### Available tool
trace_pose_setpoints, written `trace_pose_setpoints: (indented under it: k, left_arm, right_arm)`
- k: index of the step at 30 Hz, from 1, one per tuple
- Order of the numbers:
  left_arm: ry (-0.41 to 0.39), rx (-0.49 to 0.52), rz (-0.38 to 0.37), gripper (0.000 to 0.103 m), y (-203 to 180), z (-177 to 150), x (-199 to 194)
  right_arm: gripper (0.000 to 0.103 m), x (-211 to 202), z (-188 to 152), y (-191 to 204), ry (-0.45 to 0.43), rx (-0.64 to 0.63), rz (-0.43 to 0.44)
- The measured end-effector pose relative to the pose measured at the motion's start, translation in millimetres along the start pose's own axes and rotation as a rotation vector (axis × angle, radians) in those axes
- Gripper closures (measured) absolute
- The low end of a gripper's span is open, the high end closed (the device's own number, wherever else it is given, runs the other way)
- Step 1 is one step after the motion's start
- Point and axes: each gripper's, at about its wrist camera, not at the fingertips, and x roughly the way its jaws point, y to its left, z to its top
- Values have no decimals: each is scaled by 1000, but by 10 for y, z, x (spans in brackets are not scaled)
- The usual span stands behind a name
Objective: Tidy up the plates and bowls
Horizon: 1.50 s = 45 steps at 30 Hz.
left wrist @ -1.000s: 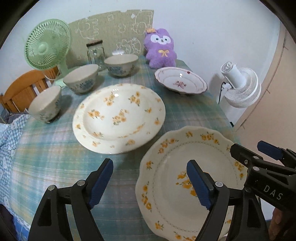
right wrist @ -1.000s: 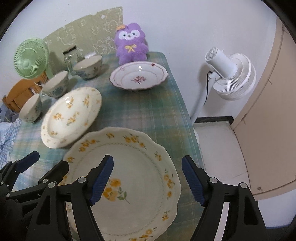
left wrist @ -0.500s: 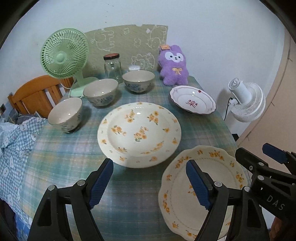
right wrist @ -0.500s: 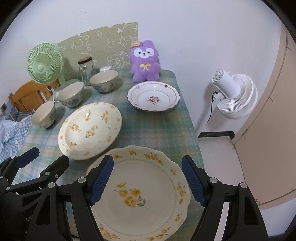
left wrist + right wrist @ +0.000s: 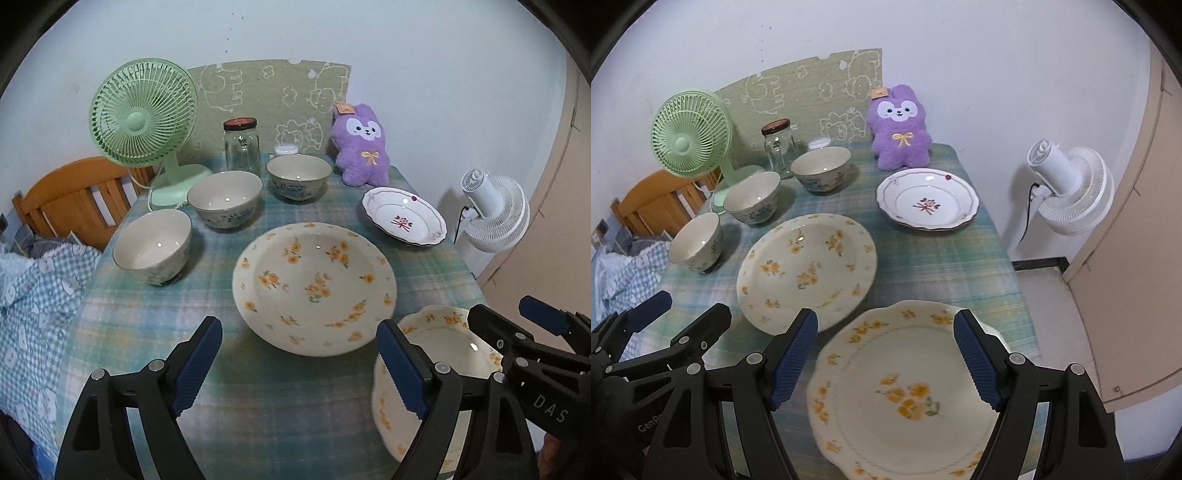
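A large round yellow-flowered plate (image 5: 314, 286) lies mid-table, also in the right wrist view (image 5: 807, 267). A scalloped yellow-flowered plate (image 5: 908, 398) lies at the near right corner, partly hidden in the left wrist view (image 5: 439, 354). A smaller plate with a red flower (image 5: 404, 220) (image 5: 927, 203) sits far right. Three cream bowls stand in a row at the left: near (image 5: 153, 247), middle (image 5: 225, 199), far (image 5: 298, 176). My left gripper (image 5: 299, 365) is open and empty above the cloth. My right gripper (image 5: 886, 360) is open and empty above the scalloped plate.
A green desk fan (image 5: 144, 118), a glass jar (image 5: 241, 147) and a purple plush rabbit (image 5: 360, 146) stand at the table's back edge. A wooden chair (image 5: 74, 195) is at the left. A white floor fan (image 5: 493, 214) stands right of the table.
Both grippers have pulled back and up from the table, so more of it shows. Both stay open and empty. The dishes have not moved.
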Motion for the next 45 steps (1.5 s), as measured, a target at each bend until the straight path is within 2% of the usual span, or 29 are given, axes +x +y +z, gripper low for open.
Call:
trace_pose_setpoints:
  k: [11, 21, 23, 33, 40, 45]
  left_arm:
    - [-27, 21, -31, 18, 328, 204, 220]
    - [-67, 27, -12, 21, 447, 432, 542]
    - [-73, 30, 11, 21, 434, 443, 631]
    - [-58, 13, 30, 22, 402, 477, 1015]
    - [-27, 5, 31, 30, 424, 457, 1298]
    - [3, 5, 41, 36, 430, 413, 1472]
  right_arm:
    - [24, 192, 186, 316, -56, 34, -32]
    - [24, 497, 418, 411, -93, -1, -54]
    - [24, 598, 458, 404, -107, -19, -62]
    - [25, 1072, 536, 363, -83, -18, -35]
    - [38, 1380, 526, 335, -41, -4, -36]
    - [39, 1526, 522, 320, -17, -7, -43]
